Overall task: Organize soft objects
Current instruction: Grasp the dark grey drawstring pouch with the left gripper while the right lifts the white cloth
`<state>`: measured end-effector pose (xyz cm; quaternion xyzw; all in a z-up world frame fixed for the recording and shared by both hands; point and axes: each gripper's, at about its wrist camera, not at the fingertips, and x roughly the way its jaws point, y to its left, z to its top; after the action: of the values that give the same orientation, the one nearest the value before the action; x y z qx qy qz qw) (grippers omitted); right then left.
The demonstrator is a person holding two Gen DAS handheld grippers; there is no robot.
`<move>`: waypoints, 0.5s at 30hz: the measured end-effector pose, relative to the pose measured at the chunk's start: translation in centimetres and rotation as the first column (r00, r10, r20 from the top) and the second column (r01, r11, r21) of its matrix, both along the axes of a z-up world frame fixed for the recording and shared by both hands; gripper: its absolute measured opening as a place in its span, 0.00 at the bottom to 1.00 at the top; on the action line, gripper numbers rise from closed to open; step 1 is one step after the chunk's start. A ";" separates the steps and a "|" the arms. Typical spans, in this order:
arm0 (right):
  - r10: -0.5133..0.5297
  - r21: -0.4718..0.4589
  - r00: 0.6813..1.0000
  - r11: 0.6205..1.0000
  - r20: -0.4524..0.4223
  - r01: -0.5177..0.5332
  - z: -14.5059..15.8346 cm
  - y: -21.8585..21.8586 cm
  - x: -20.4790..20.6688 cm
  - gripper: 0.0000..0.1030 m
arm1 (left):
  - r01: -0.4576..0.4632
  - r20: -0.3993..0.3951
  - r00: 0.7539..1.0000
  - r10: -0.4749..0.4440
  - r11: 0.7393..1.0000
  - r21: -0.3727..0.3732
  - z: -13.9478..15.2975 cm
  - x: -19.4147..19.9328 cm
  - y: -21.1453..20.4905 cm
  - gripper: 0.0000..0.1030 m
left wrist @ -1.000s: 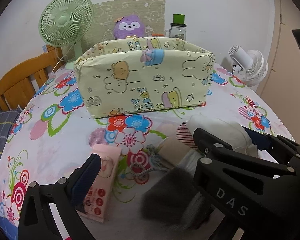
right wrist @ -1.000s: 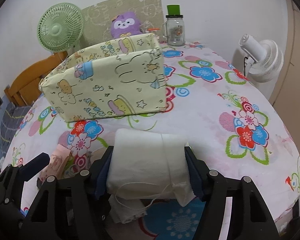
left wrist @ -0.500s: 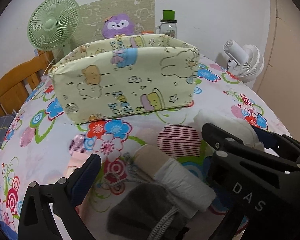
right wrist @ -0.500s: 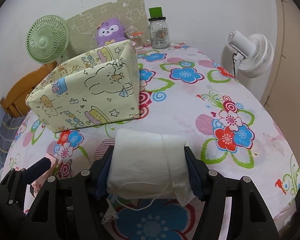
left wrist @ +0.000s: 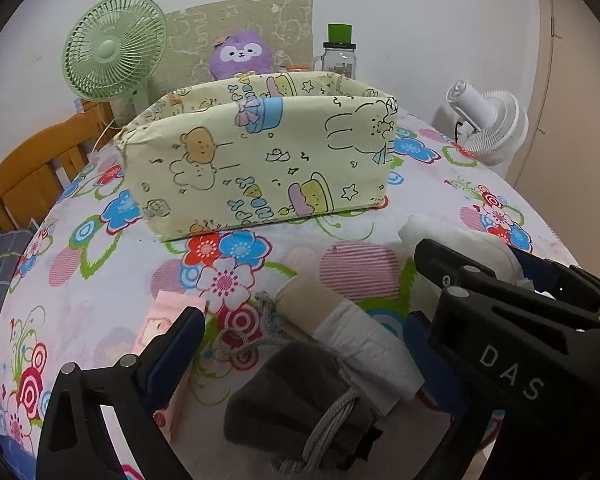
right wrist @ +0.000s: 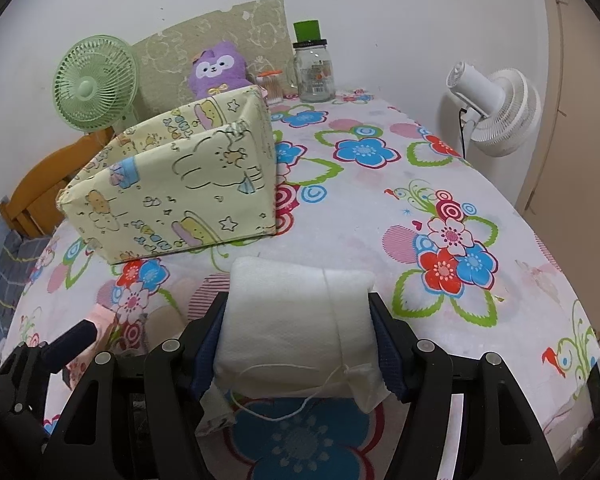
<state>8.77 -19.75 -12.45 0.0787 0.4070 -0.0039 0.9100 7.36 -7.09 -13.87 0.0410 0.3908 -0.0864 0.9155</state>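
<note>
My right gripper (right wrist: 300, 344) is shut on a white padded pouch (right wrist: 296, 316) with a thin string, held just above the flowered tablecloth; the pouch also shows in the left wrist view (left wrist: 456, 240). My left gripper (left wrist: 304, 344) is open and empty. Between its fingers lie a beige-and-white cloth roll (left wrist: 348, 332) and a grey drawstring bag (left wrist: 300, 404). A pink packet (left wrist: 168, 320) lies by the left finger. The open yellow cartoon-print fabric box (left wrist: 260, 160) stands farther back, also in the right wrist view (right wrist: 180, 188).
A green fan (left wrist: 114, 50), a purple plush (left wrist: 242, 54) and a glass jar with a green lid (left wrist: 339, 54) stand behind the box. A white fan (right wrist: 496, 112) stands at the table's right edge. A wooden chair (left wrist: 24, 180) is at the left.
Both grippers drifted over the table, so the box shifts in each view. The right gripper stays shut on the white pouch. The grey bag now lies more fully between the left fingers.
</note>
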 end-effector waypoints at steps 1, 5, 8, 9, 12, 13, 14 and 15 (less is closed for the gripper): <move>0.002 0.000 1.000 1.000 0.004 -0.002 0.1 0.2 -0.2 0.67 | -0.002 0.000 1.000 0.002 1.000 -0.003 -0.1 -0.2 0.2 0.95; 0.011 -0.007 1.000 1.000 0.015 -0.011 0.4 1.0 -1.0 0.67 | -0.012 0.000 1.000 0.012 1.000 -0.025 -0.3 -1.0 1.0 0.94; 0.021 -0.013 1.000 1.000 0.018 -0.020 0.5 1.6 -1.5 0.67 | -0.012 0.000 1.000 0.012 0.999 -0.047 -0.4 -1.3 1.4 0.90; 0.022 -0.014 1.000 1.000 0.018 -0.022 0.5 1.7 -1.6 0.67 | -0.011 -0.001 1.000 0.011 0.999 -0.053 -0.5 -1.4 1.5 0.86; 0.028 -0.021 0.999 0.999 0.019 -0.027 0.6 2.2 -1.9 0.67 | 0.004 -0.021 1.000 -0.006 0.996 -0.089 -0.6 -1.6 1.7 0.71; 0.029 -0.022 0.999 0.999 0.020 -0.028 0.6 2.3 -2.0 0.67 | 0.014 -0.030 0.999 -0.017 0.994 -0.106 -0.6 -1.6 1.7 0.61; 0.030 -0.023 0.999 0.999 0.020 -0.029 0.7 2.4 -2.0 0.67 | 0.017 -0.034 0.999 -0.021 0.993 -0.115 -0.7 -1.6 1.8 0.61; 0.033 -0.024 0.999 0.999 0.022 -0.032 0.7 2.5 -2.1 0.67 | 0.017 -0.034 0.999 -0.021 0.993 -0.118 -0.7 -1.7 1.8 0.60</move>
<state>6.67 -17.23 -11.75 0.0611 0.3981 0.0068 0.9153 5.69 -5.32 -14.54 -0.0107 0.4006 -0.1188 0.9084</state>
